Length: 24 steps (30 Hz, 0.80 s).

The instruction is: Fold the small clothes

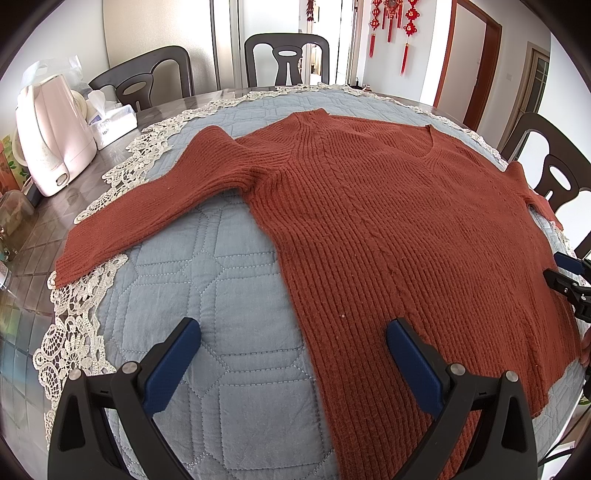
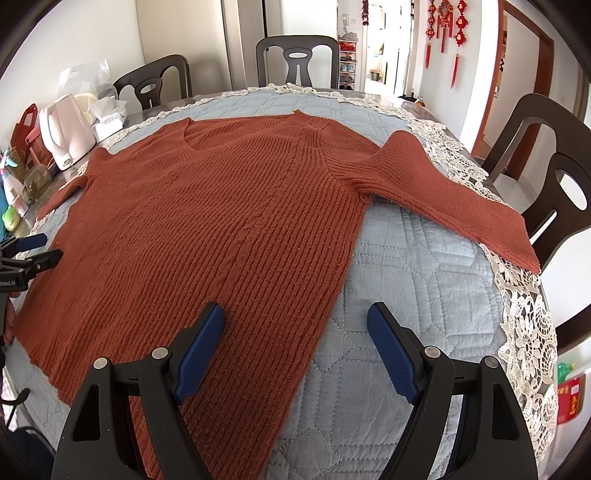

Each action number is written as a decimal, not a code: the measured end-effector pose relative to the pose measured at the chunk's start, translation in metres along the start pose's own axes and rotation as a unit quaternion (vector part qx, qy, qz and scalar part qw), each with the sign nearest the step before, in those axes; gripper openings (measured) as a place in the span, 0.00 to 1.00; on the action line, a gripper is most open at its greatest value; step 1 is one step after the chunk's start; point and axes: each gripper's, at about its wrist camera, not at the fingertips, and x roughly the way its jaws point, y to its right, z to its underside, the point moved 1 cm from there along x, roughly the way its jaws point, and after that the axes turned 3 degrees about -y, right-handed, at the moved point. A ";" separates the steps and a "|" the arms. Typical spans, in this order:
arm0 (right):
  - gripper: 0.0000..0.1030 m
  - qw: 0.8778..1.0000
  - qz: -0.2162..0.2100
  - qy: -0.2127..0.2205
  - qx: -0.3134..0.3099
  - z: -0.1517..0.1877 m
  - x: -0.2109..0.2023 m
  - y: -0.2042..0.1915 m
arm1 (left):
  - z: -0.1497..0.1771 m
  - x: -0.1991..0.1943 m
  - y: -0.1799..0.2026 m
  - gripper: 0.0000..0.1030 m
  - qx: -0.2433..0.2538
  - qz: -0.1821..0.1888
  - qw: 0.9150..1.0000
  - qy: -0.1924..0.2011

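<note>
Sweater point(image 1: 388, 229) flat on quilt point(image 1: 229, 295); kettle point(image 1: 55, 136) left.

Each tool point(image 1: 293, 334) point(image 2: 295, 321) has black angular arms, textured blue pads point(image 1: 171, 367) and silver rivets.

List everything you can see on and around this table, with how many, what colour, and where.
sweater: one, rust red, spread flat on the quilt, sleeves out to both sides
quilted cloth: one, pale blue with white lace edge, covering the table
table: one, dark glossy top, bare at the left side
kettle: one, pale pink, left on the table
tissue box: one, white, behind the kettle
chairs: at least four, dark brown, around the table
knot ornaments: several, red, hanging on the far wall
green bottle: one, by a red box, low at the right
left claw: one, black with blue pads, open above the sweater's left edge
right claw: one, same colours, open above the sweater's right edge
</note>
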 end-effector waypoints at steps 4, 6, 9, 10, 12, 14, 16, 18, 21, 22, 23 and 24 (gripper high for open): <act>0.78 1.000 0.000 0.000 0.000 0.000 0.000 0.001 | 0.000 0.000 0.000 0.99 0.000 0.000 1.000 0.000; 0.78 1.000 0.001 0.000 -0.001 0.000 0.000 0.001 | 0.000 0.000 0.000 0.99 0.000 0.000 1.000 0.000; 0.78 1.000 0.003 -0.002 0.002 -0.001 0.000 0.002 | 0.000 0.000 0.000 0.99 0.000 0.000 1.000 0.000; 0.78 1.000 0.004 -0.002 0.003 -0.001 0.000 0.001 | 0.000 0.000 0.000 0.99 0.001 -0.001 1.000 0.000; 0.78 1.000 0.007 -0.003 0.007 -0.001 0.000 0.002 | 0.000 0.000 0.000 0.99 0.001 -0.001 1.000 -0.001; 0.78 1.000 0.009 -0.003 0.009 -0.001 -0.001 0.002 | 0.000 0.000 -0.001 0.99 0.001 -0.001 1.000 -0.001; 0.78 1.000 0.011 -0.004 0.011 -0.001 -0.001 0.002 | 0.000 0.000 0.000 0.99 0.001 -0.001 1.000 0.000; 0.78 1.000 0.014 -0.006 0.013 -0.002 -0.003 0.001 | 0.000 0.001 -0.002 0.99 0.000 -0.001 1.000 -0.001; 0.78 1.000 0.012 0.000 0.009 -0.004 -0.009 -0.003 | 0.001 -0.003 -0.003 0.99 -0.002 0.000 1.000 0.000; 0.78 1.000 0.012 0.002 0.008 -0.005 -0.010 -0.004 | 0.001 -0.004 -0.003 0.98 -0.002 0.000 1.000 0.001; 0.78 1.000 0.010 0.004 0.007 -0.006 -0.012 -0.005 | 0.001 -0.005 -0.003 0.98 -0.002 0.001 1.000 0.003; 0.78 1.000 0.009 0.008 0.005 -0.008 -0.015 -0.007 | 0.002 -0.008 -0.005 0.97 -0.002 0.001 1.000 0.006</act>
